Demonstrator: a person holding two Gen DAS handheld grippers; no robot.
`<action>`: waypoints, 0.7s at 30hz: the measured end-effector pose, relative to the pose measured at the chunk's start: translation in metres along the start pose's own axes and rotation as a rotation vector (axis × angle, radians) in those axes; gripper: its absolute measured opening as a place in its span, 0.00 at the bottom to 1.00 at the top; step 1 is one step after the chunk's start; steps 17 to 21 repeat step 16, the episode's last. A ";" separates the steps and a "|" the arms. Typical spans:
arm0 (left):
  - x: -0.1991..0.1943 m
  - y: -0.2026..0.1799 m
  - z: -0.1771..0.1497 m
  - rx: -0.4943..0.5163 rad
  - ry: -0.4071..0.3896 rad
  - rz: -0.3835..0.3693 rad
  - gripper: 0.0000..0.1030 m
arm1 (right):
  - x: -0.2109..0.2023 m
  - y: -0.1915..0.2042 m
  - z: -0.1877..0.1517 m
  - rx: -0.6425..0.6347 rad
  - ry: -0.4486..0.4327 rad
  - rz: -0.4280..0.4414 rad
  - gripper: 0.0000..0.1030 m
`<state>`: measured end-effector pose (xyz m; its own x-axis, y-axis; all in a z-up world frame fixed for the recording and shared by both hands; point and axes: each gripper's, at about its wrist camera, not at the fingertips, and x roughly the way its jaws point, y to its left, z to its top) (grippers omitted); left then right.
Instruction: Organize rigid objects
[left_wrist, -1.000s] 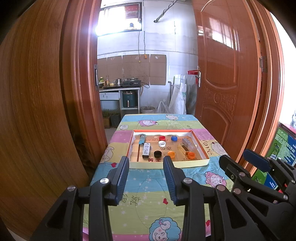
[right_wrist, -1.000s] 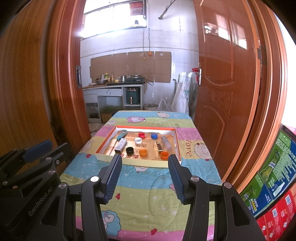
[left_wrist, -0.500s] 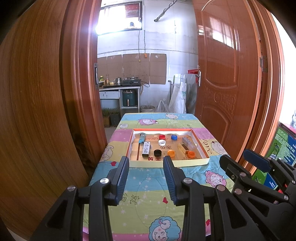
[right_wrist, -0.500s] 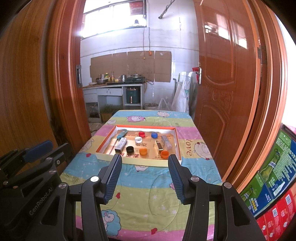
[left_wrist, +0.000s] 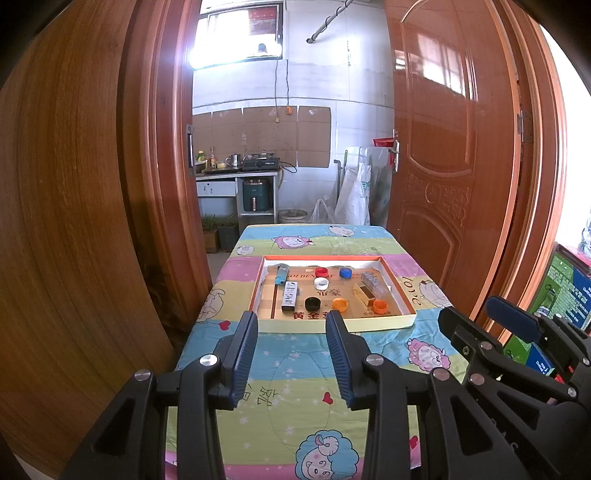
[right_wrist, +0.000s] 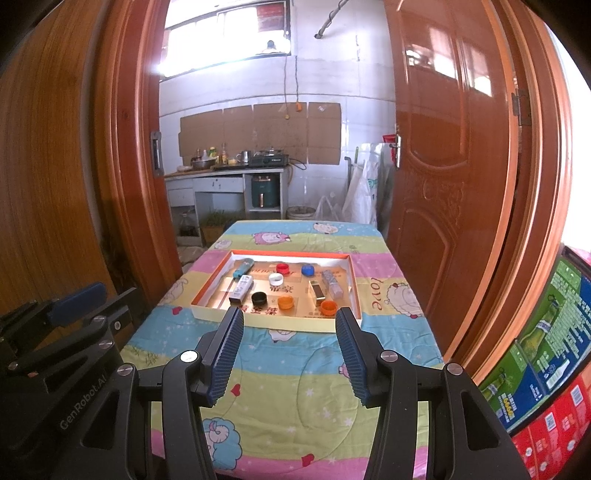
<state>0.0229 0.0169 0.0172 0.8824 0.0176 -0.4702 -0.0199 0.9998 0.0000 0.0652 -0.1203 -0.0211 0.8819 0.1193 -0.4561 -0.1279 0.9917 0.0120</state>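
- Left gripper (left_wrist: 291, 332) empty, jaws spread apart, held above the near part of the bench (left_wrist: 295, 387); right gripper (right_wrist: 290, 332) likewise empty with jaws spread wide.
- All task things lie ahead of both sets of jaws, inside the shallow tray (left_wrist: 402, 295) on the quilted cover, well apart from either gripper.
- In the tray, ahead-left of the left jaws: blue lighter (left_wrist: 280, 274) and white remote-like stick (left_wrist: 289, 295), lying lengthwise, just beside each other.
- Straight ahead: red cap (left_wrist: 321, 272), white cap (left_wrist: 321, 283), black cap (left_wrist: 313, 303), an orange cap (left_wrist: 340, 304); blue cap (left_wrist: 345, 272) slightly right.
- Ahead-right: gold box (left_wrist: 364, 293), clear case (left_wrist: 375, 285), a second orange cap (left_wrist: 380, 305) touching or just beside the box's near end.
- Stage unclear: everything sits in the tray, caps loosely scattered; fits either sorted-into-tray or awaiting grouping. No move implied.
- If reaching in: judged best to bring the jaws over the near tray wall from above, not through it; the wall is low but will snag the tips.
- Caps are small and hard, likely to skate on the card floor; straddle squarely and close slowly.
- Long items: grip across the narrow width, near mid-length, to avoid swinging.
- Risk: the orange cap by the gold box is crowded; the jaws may nudge its neighbour.
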 end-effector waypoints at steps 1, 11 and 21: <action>0.000 0.000 0.000 0.000 0.000 0.000 0.37 | 0.000 0.000 0.000 0.000 0.000 0.000 0.52; 0.000 0.000 0.000 -0.005 -0.004 0.004 0.37 | 0.001 0.001 -0.001 0.004 0.002 -0.002 0.52; 0.002 0.000 0.000 -0.008 -0.012 0.011 0.37 | 0.001 0.001 -0.002 0.003 0.003 -0.002 0.52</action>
